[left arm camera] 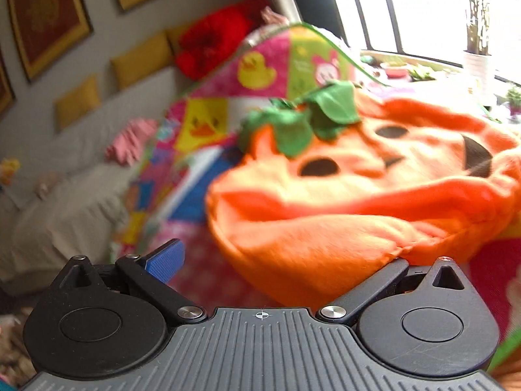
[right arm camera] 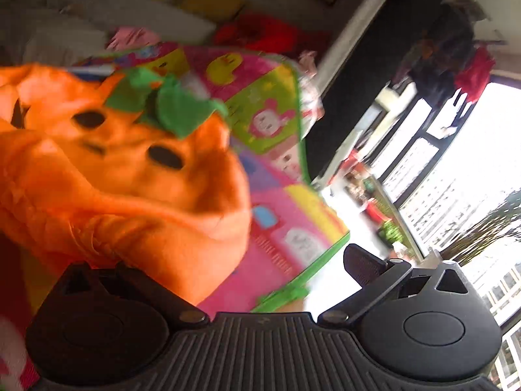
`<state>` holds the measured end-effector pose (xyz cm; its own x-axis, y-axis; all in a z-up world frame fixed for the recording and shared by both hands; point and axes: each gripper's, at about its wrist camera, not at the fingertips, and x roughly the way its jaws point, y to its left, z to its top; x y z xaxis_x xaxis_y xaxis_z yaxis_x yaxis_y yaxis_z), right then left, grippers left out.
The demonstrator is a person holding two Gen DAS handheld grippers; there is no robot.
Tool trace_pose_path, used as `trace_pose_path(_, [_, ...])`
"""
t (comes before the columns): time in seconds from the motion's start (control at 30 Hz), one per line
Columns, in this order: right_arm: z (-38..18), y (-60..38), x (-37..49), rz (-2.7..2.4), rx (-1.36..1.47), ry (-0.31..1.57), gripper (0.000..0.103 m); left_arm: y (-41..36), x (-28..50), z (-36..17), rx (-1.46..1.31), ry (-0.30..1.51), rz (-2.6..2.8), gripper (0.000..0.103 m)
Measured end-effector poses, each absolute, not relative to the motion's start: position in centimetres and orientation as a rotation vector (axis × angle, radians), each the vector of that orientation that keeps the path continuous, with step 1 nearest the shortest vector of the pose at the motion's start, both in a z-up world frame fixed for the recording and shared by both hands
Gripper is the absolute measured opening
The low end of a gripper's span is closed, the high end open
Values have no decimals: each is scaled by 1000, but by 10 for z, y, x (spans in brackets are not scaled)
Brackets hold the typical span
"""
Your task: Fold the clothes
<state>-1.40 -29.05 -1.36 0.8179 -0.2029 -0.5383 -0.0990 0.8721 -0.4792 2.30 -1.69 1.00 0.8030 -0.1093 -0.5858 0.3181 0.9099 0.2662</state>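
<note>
Starting fold | pumpkin costume (left arm camera: 342, 176) rumpled, unfolded on play mat (left arm camera: 208, 120) | left hand-held gripper (left arm camera: 286, 260) spread, right hand-held gripper (right arm camera: 241, 260) spread | all folds left, I judge

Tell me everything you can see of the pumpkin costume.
The pumpkin costume is soft orange fleece, by its look, with black eye and mouth patches and green leaves at its top. It lies crumpled, face up, on a colourful mat. Both open grippers straddle its edges: one finger of the left gripper and one of the right gripper are hidden beneath the fabric.
</note>
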Motion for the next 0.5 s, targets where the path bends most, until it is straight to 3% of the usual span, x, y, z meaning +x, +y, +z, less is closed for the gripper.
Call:
trace_pose_path(0.13, [-1,-293,-43,121,-399,626,103,-2,12,25,256,629,-343,103])
trace_pose_path(0.3, [57,-300,-61,247,-269,480,103,-3,5,57,129,590,-471,103])
trace_pose_path(0.5, [84,-320,17,274,36,531,103,-31,51,77,77,539,-480,103])
